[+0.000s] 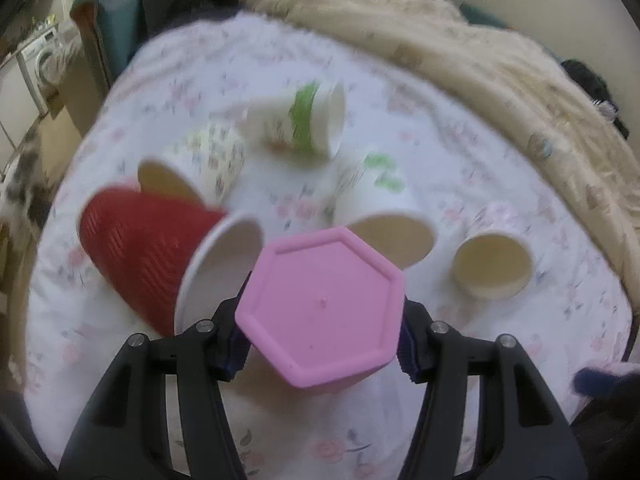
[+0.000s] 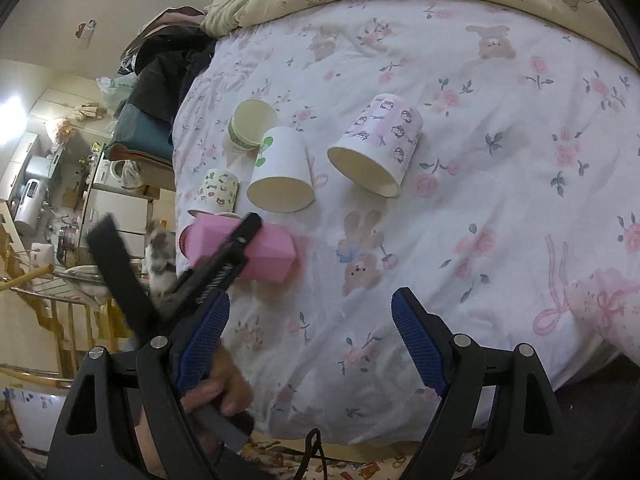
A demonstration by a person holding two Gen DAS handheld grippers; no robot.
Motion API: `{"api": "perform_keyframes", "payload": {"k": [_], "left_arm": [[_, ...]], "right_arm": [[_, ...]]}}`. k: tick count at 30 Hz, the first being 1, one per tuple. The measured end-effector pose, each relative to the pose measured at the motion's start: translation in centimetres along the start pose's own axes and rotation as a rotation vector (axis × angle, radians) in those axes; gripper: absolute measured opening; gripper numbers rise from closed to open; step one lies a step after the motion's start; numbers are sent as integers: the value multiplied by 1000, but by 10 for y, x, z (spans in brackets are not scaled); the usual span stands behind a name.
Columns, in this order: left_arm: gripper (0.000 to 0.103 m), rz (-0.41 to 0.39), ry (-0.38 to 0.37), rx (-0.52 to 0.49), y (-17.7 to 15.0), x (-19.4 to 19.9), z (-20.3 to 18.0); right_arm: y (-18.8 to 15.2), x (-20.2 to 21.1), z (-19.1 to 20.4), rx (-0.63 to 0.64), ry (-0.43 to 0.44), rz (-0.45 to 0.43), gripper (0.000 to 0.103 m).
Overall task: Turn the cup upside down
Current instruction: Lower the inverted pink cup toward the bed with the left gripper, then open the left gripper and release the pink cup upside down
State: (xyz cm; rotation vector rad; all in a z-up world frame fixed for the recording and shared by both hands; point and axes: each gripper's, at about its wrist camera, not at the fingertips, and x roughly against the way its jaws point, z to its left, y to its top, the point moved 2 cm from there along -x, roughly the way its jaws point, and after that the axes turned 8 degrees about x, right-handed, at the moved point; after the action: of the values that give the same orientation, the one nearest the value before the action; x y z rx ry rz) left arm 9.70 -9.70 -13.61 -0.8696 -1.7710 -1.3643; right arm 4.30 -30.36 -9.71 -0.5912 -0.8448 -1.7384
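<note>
My left gripper (image 1: 320,344) is shut on a pink hexagonal cup (image 1: 322,308), its flat base turned toward the camera, held just above the bed. In the right wrist view the same pink cup (image 2: 264,254) lies sideways in the left gripper, low over the sheet. My right gripper (image 2: 308,340) is open and empty, over the bed's near edge, to the right of the pink cup.
Several paper cups lie on the floral sheet (image 2: 480,208): a red ribbed one (image 1: 140,252), a green-striped one (image 1: 304,120), a white one (image 2: 282,172), a pink-patterned one (image 2: 380,144). A beige blanket (image 1: 460,60) borders the far side. The bed edge drops off at left (image 2: 176,184).
</note>
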Motion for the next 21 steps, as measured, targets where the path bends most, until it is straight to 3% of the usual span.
{"api": "perform_keyframes", "payload": {"k": [5, 9, 14, 21], "left_arm": [[56, 12, 1, -43, -10, -2, -1], [59, 46, -25, -4, -11, -1, 2], [79, 63, -2, -17, -14, -3, 0], [84, 90, 23, -55, -21, 3, -5]], "right_arm": [[0, 3, 4, 6, 24, -4, 86], [0, 1, 8, 24, 19, 2, 86], [-1, 0, 6, 16, 17, 8, 86], [1, 2, 6, 18, 21, -1, 86]]}}
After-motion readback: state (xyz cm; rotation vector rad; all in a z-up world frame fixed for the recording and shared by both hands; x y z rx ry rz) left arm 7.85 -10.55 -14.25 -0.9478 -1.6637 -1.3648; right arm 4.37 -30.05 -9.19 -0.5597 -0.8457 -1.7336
